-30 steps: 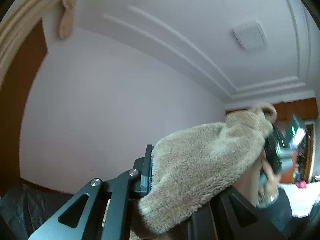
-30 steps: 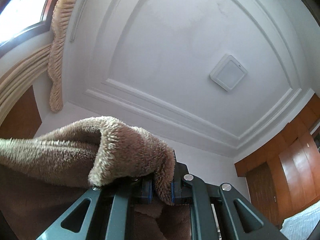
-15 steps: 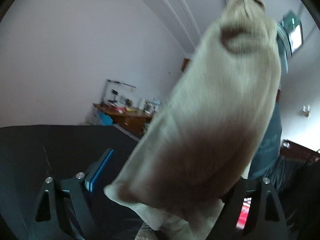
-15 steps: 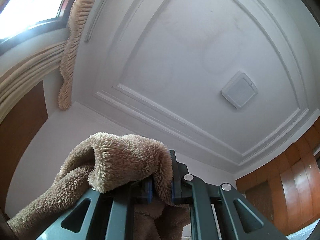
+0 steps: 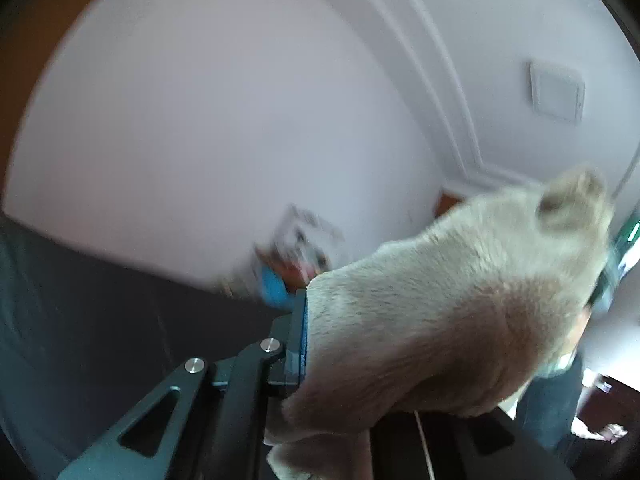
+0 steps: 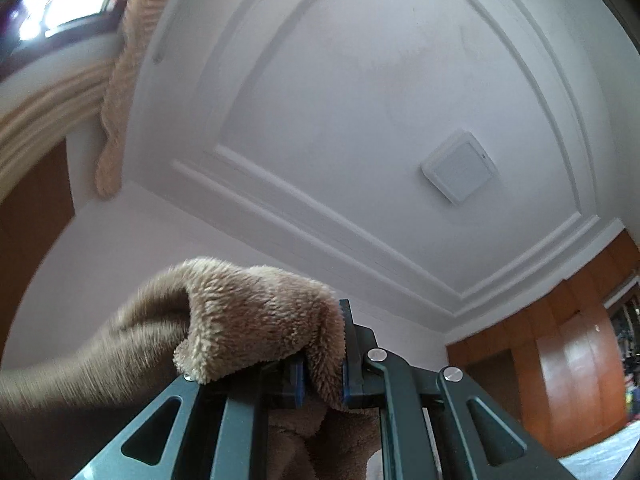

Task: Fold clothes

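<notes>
The fleece (image 6: 256, 320) is up in the air, strung between the two grippers, nothing under it that I can see. Tan, fluffy stuff. In the right wrist view the right gripper (image 6: 320, 376) has its jaws pinched tight on a fold of it, blue pads squashing the pile from both sides, and the rest trails off low to the left, a bit blurry. That gripper aims up at the ceiling, where a square white light (image 6: 460, 172) sits inside the moulding, with a window (image 6: 60, 12) top left and wooden wardrobes (image 6: 560, 360) on the right.

The left wrist view is smeared. The fleece (image 5: 440, 320) drapes over the left gripper (image 5: 316, 344), whose jaws have just been closing and now clamp the cloth; only the left pad shows. A pale wall (image 5: 200, 120) and a blurry cluttered desk (image 5: 296, 252) sit behind.
</notes>
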Available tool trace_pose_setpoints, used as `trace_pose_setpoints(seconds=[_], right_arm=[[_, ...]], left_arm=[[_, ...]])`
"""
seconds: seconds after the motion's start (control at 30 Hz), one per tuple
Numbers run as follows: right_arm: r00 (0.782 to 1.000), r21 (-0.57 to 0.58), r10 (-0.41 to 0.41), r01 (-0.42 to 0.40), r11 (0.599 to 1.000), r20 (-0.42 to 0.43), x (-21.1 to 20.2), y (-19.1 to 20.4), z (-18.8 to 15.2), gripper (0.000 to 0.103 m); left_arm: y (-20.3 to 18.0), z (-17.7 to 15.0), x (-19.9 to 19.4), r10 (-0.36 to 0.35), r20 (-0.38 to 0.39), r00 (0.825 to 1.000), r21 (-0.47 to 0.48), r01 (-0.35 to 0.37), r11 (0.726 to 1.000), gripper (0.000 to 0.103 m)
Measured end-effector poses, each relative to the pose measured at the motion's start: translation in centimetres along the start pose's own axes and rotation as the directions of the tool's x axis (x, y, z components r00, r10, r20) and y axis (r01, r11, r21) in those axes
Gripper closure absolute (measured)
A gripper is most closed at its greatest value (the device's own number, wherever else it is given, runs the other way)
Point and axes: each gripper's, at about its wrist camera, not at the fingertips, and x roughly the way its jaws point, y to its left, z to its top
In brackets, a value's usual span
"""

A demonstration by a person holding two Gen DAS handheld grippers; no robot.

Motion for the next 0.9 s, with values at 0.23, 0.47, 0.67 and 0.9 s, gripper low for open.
trace_pose_setpoints(seconds=[0.23, 0.47, 0.67, 0.9], right_arm=[[0.999, 0.042, -0.017, 0.018, 0.999, -0.044, -0.6, -2.1, -3.0, 0.09], [0.999, 0.102, -0.025, 0.023, 0.995, 0.026, -2.8, -4.8, -2.3, 0.09], [1.0, 0.141, -0.001, 0.002, 0.99, -0.009, -2.9, -6.7, -3.1, 0.09], [0.999, 0.125, 0.024, -0.019, 0.992, -0.038, -3.4, -6.8, -4.3, 0.09]], left_arm=[[-5.8, 6.2, -8.7, 0.075, 0.37, 0.926, 0.15, -0.139, 0.979, 0.094], [-12.5, 6.6, -15.2, 0.091, 0.579, 0.81, 0.267, -0.294, 0.918, 0.091], [-11.5, 6.6, -13.3, 0.134, 0.51, 0.849, 0.258, -0.3, 0.918, 0.091], [-12.3, 4.3, -14.0, 0.197, 0.462, 0.865, 0.197, -0.316, 0.928, 0.091]])
